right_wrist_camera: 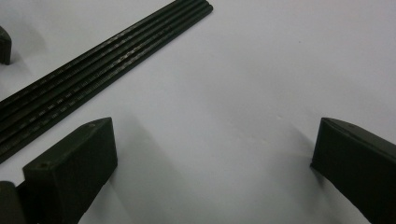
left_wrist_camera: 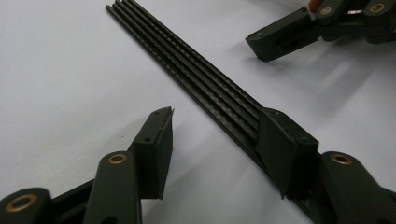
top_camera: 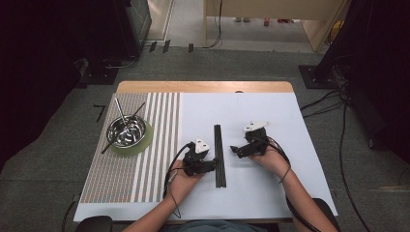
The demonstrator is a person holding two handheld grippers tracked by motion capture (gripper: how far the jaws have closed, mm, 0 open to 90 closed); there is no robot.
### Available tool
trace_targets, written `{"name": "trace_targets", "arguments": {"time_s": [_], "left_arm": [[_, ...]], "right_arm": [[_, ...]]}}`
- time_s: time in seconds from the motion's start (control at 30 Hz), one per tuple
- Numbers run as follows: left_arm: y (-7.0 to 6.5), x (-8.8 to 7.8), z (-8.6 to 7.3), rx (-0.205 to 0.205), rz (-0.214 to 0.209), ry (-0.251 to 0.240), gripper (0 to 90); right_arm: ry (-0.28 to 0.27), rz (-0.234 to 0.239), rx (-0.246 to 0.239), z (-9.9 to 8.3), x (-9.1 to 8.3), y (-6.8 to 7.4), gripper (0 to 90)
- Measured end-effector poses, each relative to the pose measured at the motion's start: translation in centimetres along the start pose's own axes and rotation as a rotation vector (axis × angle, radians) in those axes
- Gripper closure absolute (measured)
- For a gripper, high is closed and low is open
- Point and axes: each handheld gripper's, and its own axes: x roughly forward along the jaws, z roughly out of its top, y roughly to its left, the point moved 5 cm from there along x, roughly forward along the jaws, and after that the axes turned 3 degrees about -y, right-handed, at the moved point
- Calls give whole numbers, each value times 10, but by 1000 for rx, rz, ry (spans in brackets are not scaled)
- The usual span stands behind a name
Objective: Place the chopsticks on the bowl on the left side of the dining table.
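Several slim black rods (top_camera: 219,154) lie side by side in a tight row on the white mat, running away from me. My left gripper (top_camera: 212,166) sits just left of their near end, and its jaws stand apart. In the left gripper view (left_wrist_camera: 217,121) one jaw rests over the rods (left_wrist_camera: 196,70) while the other stands on bare mat. My right gripper (top_camera: 235,150) is to the right of the rods, pointing at them with its jaws spread wide. In the right gripper view (right_wrist_camera: 215,126) there is bare mat between the jaws, with the rods (right_wrist_camera: 107,51) off to the upper left.
A steel bowl (top_camera: 126,131) with a few thin sticks stands on a green coaster (top_camera: 145,142) at the left, on a striped placemat (top_camera: 145,169). The white mat (top_camera: 270,193) covers the rest of the table. Cables trail from both grippers toward me.
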Motion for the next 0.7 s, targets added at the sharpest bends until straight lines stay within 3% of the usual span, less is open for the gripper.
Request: {"name": "trace_targets", "arguments": {"time_s": [0.1, 0.37, 0.6, 0.7], "left_arm": [[-1, 0, -1, 24, 12, 7, 508], [1, -1, 0, 15, 14, 11, 580], [1, -3, -2, 61, 45, 29, 728], [4, -5, -1, 44, 33, 35, 777]], "right_arm": [[1, 0, 0, 0, 0, 0, 0], [0, 0, 0, 0, 0, 0, 0], [1, 0, -1, 0, 0, 0, 0], [0, 0, 0, 0, 0, 0, 0]]}}
